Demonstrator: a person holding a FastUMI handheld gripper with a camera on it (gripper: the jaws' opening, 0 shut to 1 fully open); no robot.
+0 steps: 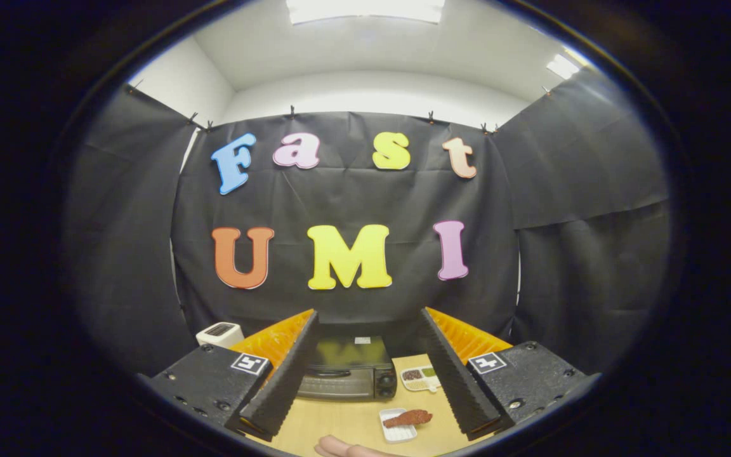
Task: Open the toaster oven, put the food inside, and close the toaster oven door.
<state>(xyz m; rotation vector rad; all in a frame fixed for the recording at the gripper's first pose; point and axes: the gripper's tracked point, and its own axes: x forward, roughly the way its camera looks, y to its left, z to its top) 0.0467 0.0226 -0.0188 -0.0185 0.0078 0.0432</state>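
Gripper view: black toaster oven (345, 371), door closed, beyond the released claw (365, 374); reddish food (407, 418) on white tray (398, 431).

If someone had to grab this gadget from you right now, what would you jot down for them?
Gripper: fingers open, holding nothing, raised above the table.
Toaster oven: beyond the fingers, at the back of the table, door closed.
Food: a reddish piece on a small white tray, nearer than the oven, by the right finger.
Also there: a divided dish beside the oven, a white toaster farther back, and a person's hand at the near table edge.
Done: nothing yet.
Left: open the door, put the food in, close the door.
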